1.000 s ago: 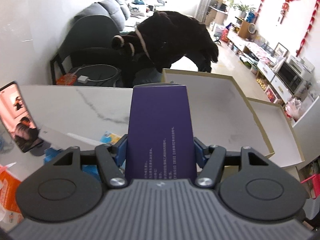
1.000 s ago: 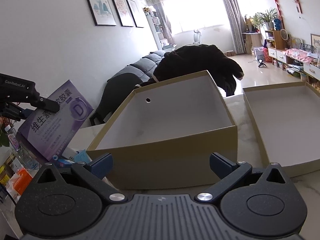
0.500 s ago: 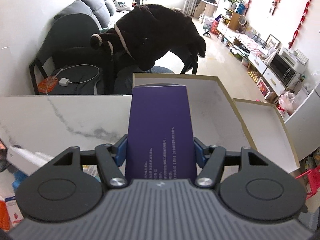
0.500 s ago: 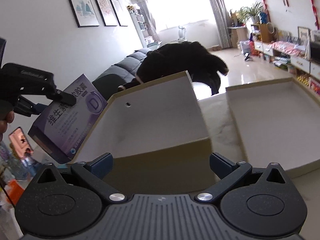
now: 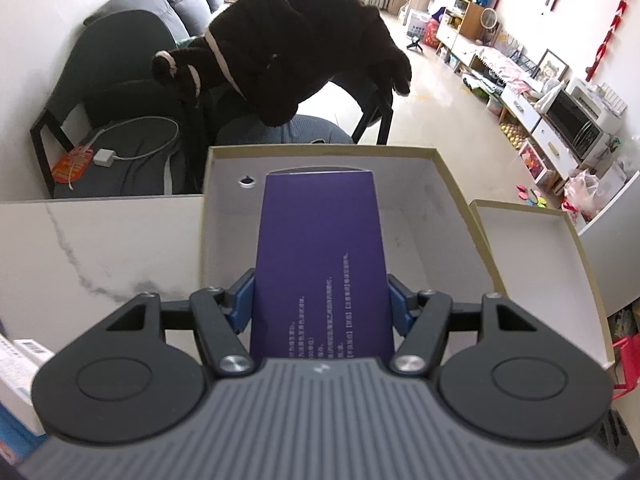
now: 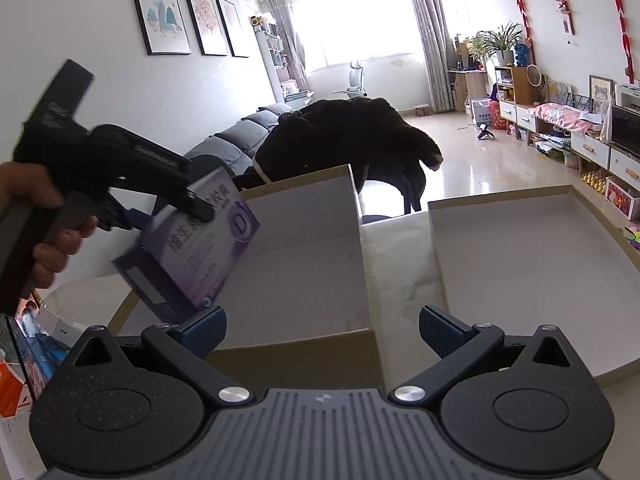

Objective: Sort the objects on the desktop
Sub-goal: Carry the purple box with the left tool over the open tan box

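Above the left rim of the deep cardboard box (image 6: pixel 304 264) on the worktop (image 5: pixel 100 248), the left tongs (image 5: pixel 320 300) clamp the purple box (image 5: pixel 320 264), which may catch that rim and tumble outside, while the right tongs (image 6: pixel 322 330) gape wide, holding nothing.

Black grippers (image 5: pixel 320 304), blue fingers (image 5: pixel 241 304), silver screws
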